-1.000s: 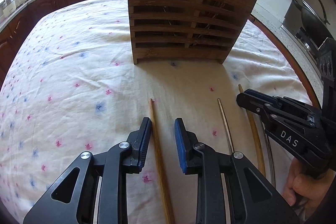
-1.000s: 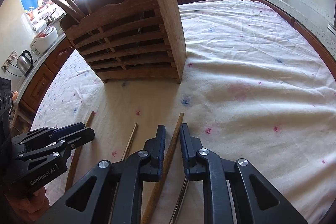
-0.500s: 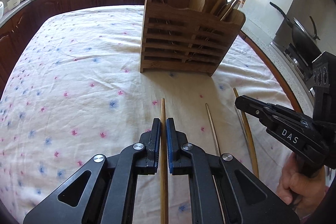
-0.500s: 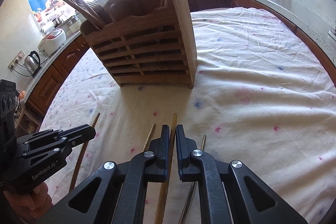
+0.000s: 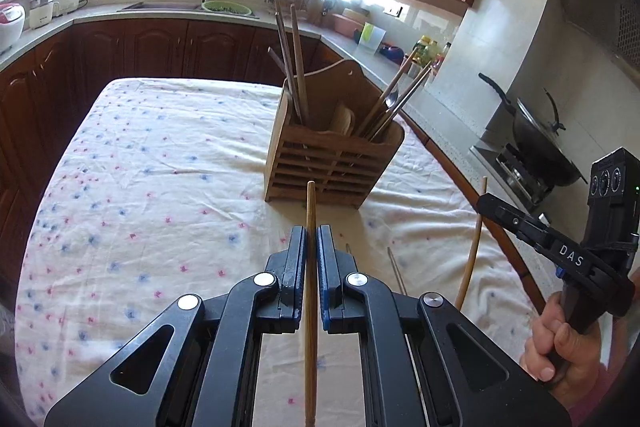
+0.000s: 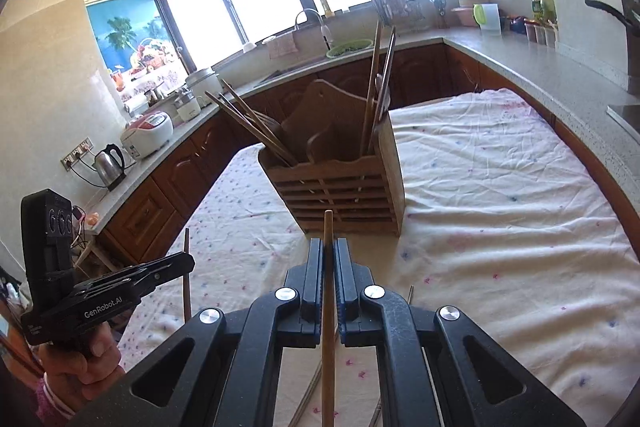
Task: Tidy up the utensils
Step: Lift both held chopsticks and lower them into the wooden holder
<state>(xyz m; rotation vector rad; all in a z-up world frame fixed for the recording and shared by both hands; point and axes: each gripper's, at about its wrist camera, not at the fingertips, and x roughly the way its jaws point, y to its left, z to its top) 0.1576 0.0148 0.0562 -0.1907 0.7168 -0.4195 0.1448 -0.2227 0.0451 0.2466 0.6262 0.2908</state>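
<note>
A slatted wooden utensil holder (image 5: 334,163) (image 6: 344,193) stands on the flowered tablecloth with several chopsticks and spoons upright in it. My left gripper (image 5: 311,239) is shut on a wooden chopstick (image 5: 311,307), lifted above the table and pointing at the holder. My right gripper (image 6: 328,251) is shut on another wooden chopstick (image 6: 328,307), also lifted; it shows in the left wrist view (image 5: 486,205) with that chopstick (image 5: 472,255) hanging down. The left gripper shows at the left of the right wrist view (image 6: 188,261).
Thin metal chopsticks (image 5: 396,269) still lie on the cloth (image 5: 140,187) below the grippers. Dark kitchen cabinets and counters ring the table. A wok (image 5: 536,143) sits on a stove at the right, a kettle (image 6: 108,161) and rice cooker at the left.
Both grippers closed on a chopstick each and have lifted them off the cloth, rising well above the table. The holder now looks farther away and lower in both views.
</note>
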